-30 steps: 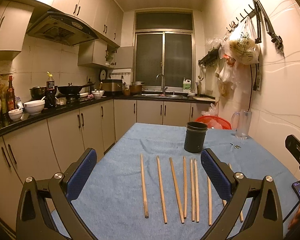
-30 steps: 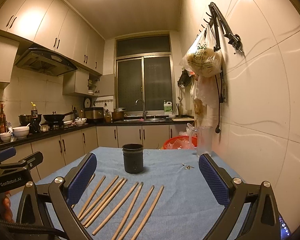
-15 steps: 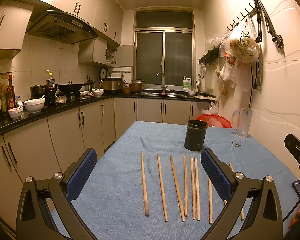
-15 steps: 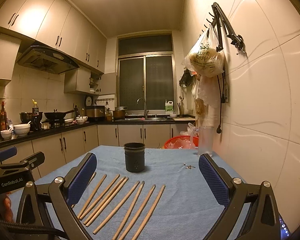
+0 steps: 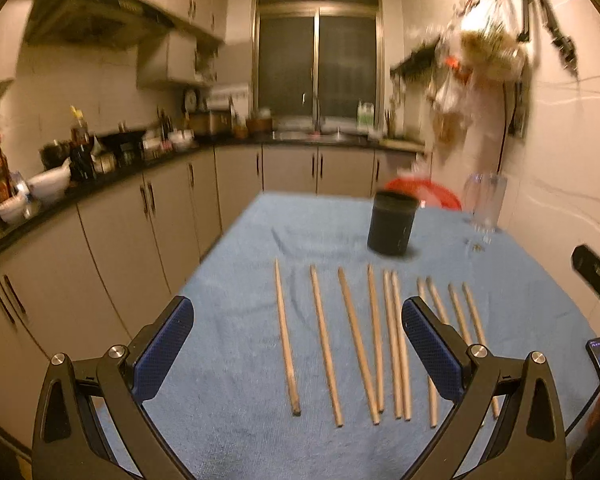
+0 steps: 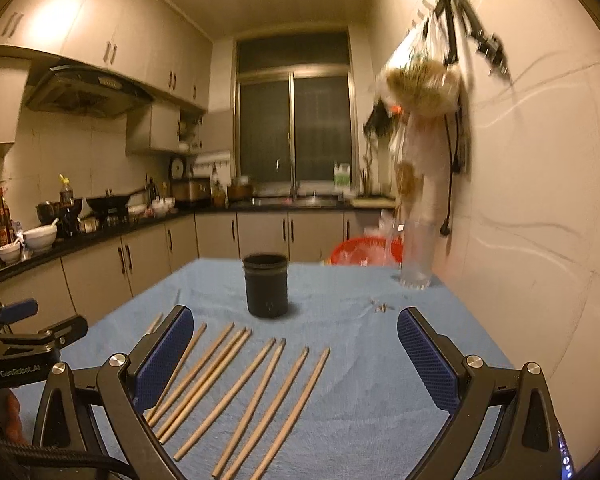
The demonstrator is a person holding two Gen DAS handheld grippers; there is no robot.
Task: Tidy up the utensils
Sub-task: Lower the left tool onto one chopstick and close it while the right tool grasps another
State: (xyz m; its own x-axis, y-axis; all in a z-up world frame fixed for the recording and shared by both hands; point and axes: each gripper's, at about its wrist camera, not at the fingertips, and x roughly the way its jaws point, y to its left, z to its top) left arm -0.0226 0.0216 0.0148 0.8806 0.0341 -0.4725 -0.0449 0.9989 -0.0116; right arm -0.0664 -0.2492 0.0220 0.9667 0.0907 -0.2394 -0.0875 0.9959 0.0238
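Several wooden chopsticks (image 5: 352,340) lie side by side on the blue cloth; they also show in the right wrist view (image 6: 252,384). A dark round holder cup (image 5: 392,224) stands upright behind them, and it also shows in the right wrist view (image 6: 266,290). My left gripper (image 5: 296,340) is open and empty, held above the near ends of the left-hand chopsticks. My right gripper (image 6: 292,352) is open and empty, above the right-hand chopsticks. Each gripper shows at the edge of the other's view.
A clear glass mug (image 5: 486,204) and a red basket (image 5: 436,196) stand at the table's far right by the wall. Small bits (image 6: 380,306) lie on the cloth. The table (image 5: 236,264) drops off at left toward kitchen cabinets (image 5: 140,220). Bags hang on the wall (image 6: 420,96).
Both grippers have tilted down and moved forward over the chopsticks; the cup and chopsticks sit lower and larger in view. The chopsticks have not moved. Jaws stay open.
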